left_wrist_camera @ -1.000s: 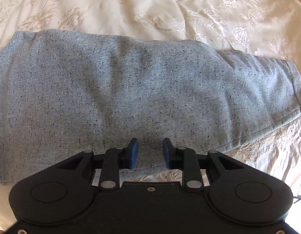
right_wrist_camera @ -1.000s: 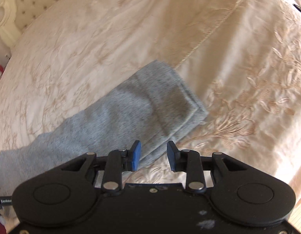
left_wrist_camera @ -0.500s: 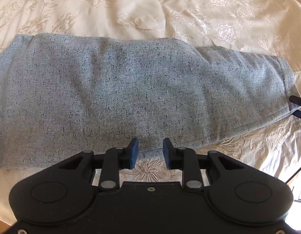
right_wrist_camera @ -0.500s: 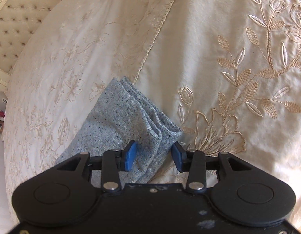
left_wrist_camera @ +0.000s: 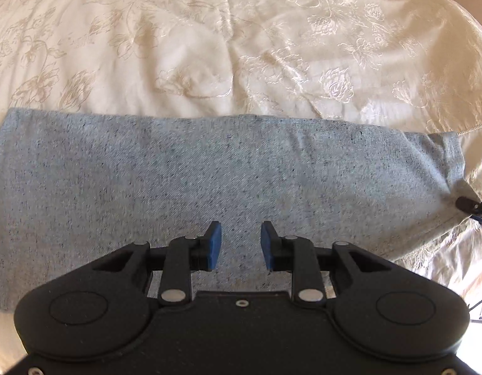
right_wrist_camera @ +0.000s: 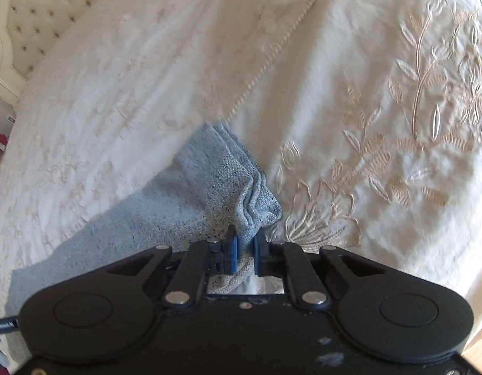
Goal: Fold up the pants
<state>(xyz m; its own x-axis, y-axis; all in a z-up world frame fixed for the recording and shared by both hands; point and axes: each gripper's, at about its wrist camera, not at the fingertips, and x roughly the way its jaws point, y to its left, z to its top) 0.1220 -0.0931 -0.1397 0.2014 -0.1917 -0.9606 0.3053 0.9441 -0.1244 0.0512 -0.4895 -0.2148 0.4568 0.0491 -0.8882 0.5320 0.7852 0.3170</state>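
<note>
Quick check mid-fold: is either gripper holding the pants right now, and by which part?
The right gripper has just closed on the pants, pinching the stacked layers at the narrow end's corner. The left gripper is open above the pants' broad middle, holding nothing.

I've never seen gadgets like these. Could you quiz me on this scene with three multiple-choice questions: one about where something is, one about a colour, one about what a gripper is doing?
1. The pants lie on:
A a wooden floor
B a cream embroidered bedspread
C a chair

2. The pants are:
A red
B speckled grey-blue
C black

3. The right gripper is:
A wide open
B out of sight
C closed on the pants' end

Answers:
1 B, floral bedspread surrounds the cloth.
2 B, both views show the flecked fabric.
3 C, its jaws just closed, bunching the hem between the pads; the left gripper stands open above the cloth.
</note>
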